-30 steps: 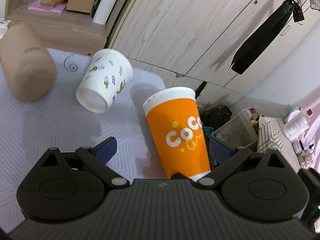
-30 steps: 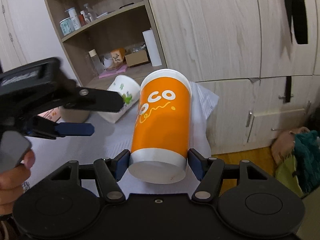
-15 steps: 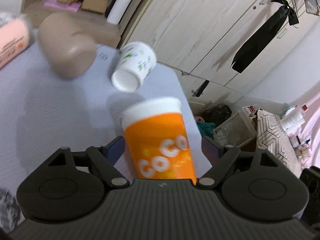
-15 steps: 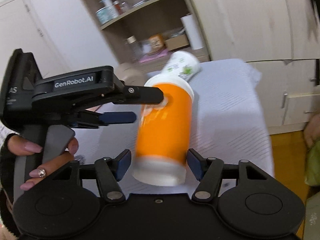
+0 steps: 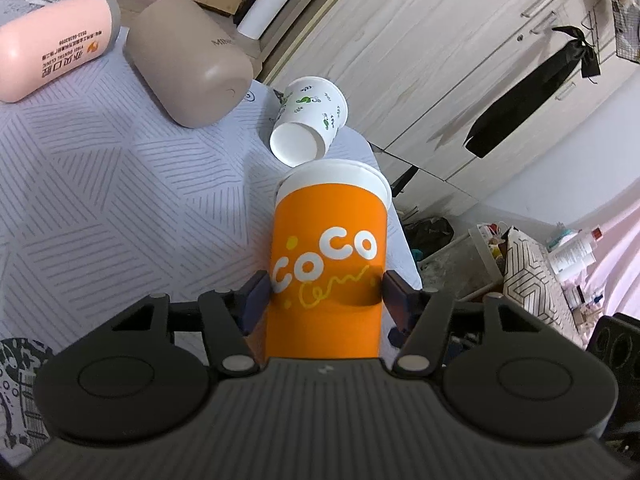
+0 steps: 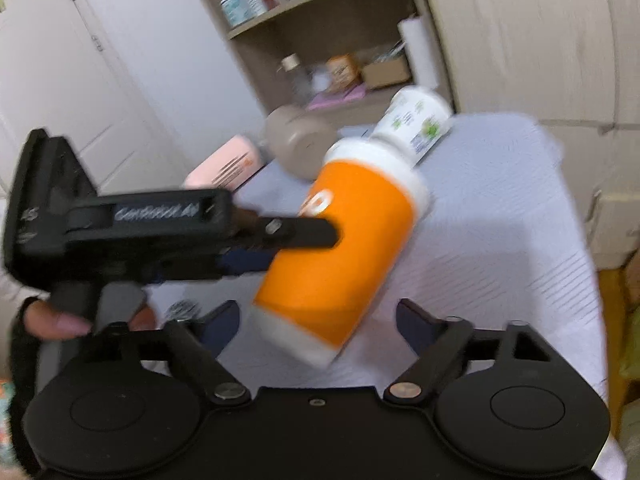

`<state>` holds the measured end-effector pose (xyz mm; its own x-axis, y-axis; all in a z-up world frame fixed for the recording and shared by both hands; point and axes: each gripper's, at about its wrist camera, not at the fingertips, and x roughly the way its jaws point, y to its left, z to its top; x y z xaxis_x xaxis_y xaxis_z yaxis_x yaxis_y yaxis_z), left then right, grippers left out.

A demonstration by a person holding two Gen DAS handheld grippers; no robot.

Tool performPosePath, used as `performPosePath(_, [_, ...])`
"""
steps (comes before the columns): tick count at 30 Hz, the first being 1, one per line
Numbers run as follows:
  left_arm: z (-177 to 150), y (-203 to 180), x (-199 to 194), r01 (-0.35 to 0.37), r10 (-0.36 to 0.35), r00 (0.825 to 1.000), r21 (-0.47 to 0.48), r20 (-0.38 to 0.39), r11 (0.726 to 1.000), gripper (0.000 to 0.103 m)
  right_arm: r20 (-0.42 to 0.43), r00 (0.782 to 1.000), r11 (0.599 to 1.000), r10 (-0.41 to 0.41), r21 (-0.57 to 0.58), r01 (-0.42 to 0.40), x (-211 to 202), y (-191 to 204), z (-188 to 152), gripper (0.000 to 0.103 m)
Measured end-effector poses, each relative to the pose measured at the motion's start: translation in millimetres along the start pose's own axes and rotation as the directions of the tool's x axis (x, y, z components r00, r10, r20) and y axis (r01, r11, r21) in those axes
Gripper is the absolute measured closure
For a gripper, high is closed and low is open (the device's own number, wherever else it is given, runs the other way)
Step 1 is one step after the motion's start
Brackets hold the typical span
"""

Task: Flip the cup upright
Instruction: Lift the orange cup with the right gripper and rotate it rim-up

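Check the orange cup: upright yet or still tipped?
Tipped. In the right wrist view the orange cup leans, rim up and away, base off the cloth, held by the left gripper; the right gripper is open.

the orange cup (image 5: 328,256) fills the gap between the left gripper (image 5: 325,292) fingers. just beyond its rim a white cup (image 5: 308,120) lies on its side, blocking the way forward. a tan jar (image 5: 188,68) and a pink bottle (image 5: 52,46) crowd the far left. bare tablecloth (image 5: 120,208) lies open to the left.
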<state>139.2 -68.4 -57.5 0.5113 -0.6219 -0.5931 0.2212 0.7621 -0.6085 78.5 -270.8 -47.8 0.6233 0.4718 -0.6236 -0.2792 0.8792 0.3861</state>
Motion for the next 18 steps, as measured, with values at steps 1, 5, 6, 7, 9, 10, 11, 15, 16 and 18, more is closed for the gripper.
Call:
performPosePath(1, [0,-1,1,-0.004,0.004,1.000,0.005,-0.004,1.000,0.043,-0.003,1.000,1.000,0.013,0.018,-0.013,2,-4,3,0.014])
performPosePath(5, [-1,-2,0,0.008,-0.008,0.999,0.000,-0.042,1.000,0.043,-0.031,0.996,0.992,0.079,0.104,-0.075,14,-23,10,0.014])
performPosePath(6, [0,0,1,0.010,-0.011,0.999,-0.014,-0.049,1.000,0.043,-0.032,0.996,0.990,0.089,0.115,-0.084,16,-27,10,0.014])
performPosePath(7, [1,2,2,0.011,-0.012,0.999,-0.031,-0.052,0.999,0.041,-0.028,0.995,0.988,0.101,0.120,-0.097,19,-30,11,0.014])
performPosePath(9, [2,5,5,0.010,-0.014,0.998,-0.069,-0.055,0.998,0.040,-0.026,0.992,0.981,0.122,0.153,-0.117,23,-40,11,0.012])
performPosePath(10, [3,5,6,0.013,-0.018,0.998,-0.075,-0.065,0.997,0.040,-0.032,0.989,0.975,0.143,0.175,-0.135,26,-44,12,0.013])
performPosePath(11, [4,4,9,0.020,-0.025,0.997,-0.069,-0.078,0.997,0.039,-0.038,0.987,0.971,0.157,0.190,-0.148,29,-47,13,0.013])
performPosePath(15, [11,-1,20,0.087,-0.092,0.990,-0.043,-0.107,0.995,0.030,-0.039,0.979,0.959,0.201,0.210,-0.189,34,-54,16,0.015])
performPosePath(16, [13,-3,22,0.094,-0.098,0.989,-0.035,-0.115,0.995,0.027,-0.041,0.975,0.952,0.219,0.229,-0.204,35,-58,17,0.015])
performPosePath(18, [15,-8,25,0.078,-0.077,0.991,0.006,-0.108,0.997,0.024,-0.028,0.962,0.930,0.270,0.267,-0.253,35,-67,18,0.016])
